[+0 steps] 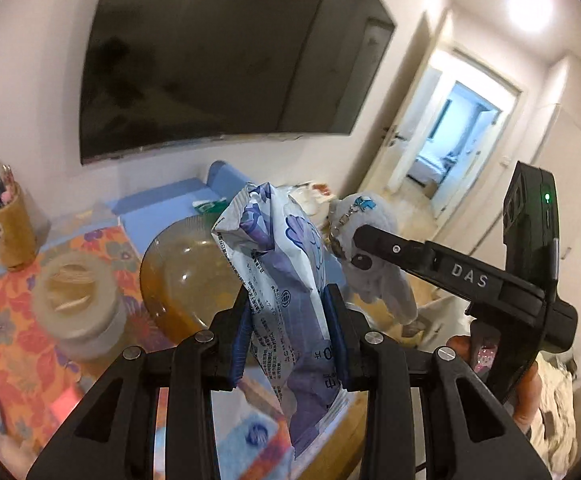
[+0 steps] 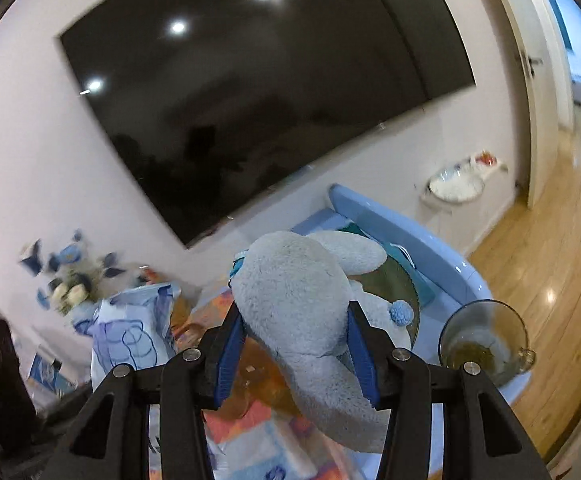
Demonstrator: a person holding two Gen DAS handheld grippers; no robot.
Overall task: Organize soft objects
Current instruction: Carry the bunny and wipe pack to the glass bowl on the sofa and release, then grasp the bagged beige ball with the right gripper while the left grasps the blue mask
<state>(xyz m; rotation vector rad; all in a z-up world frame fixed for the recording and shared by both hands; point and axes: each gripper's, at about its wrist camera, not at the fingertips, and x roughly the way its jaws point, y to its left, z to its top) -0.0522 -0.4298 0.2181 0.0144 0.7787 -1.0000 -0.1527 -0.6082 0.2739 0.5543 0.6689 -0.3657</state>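
1. Right now each gripper carries one soft thing in the air above the cluttered surface (image 1: 30, 344), which wears an orange flowered cloth.
2. Taking the amber glass bowl (image 1: 170, 276) as the landmark: the left gripper (image 1: 290, 340) has its blue fingers (image 1: 240, 344) closed on a crinkled white-and-purple packet (image 1: 278, 264), pinched near its lower half so the top stands up in front of the bowl and the bottom hangs below the fingers.
3. Just right of the bowl in the left wrist view, the right gripper (image 2: 294, 348) comes in from the side with a pale grey plush toy (image 2: 290, 296); its fingers (image 2: 360, 352) are closed across the toy's body, and the limp limbs and a small blue pompom hang free.
4. I judge the grips sit mid-body on purpose: both things deform, and a squeeze across the bulk is less likely to slip than one on an edge or an ear.
5. Left of the bowl stand a lidded plastic jar (image 1: 76, 300) and a cup of pens (image 1: 8, 224); beyond it lies a blue sofa (image 2: 410, 232), with a dark television (image 1: 226, 52) on the wall above.
6. Both things are lifted but not yet put down; where they are meant to go cannot be told.
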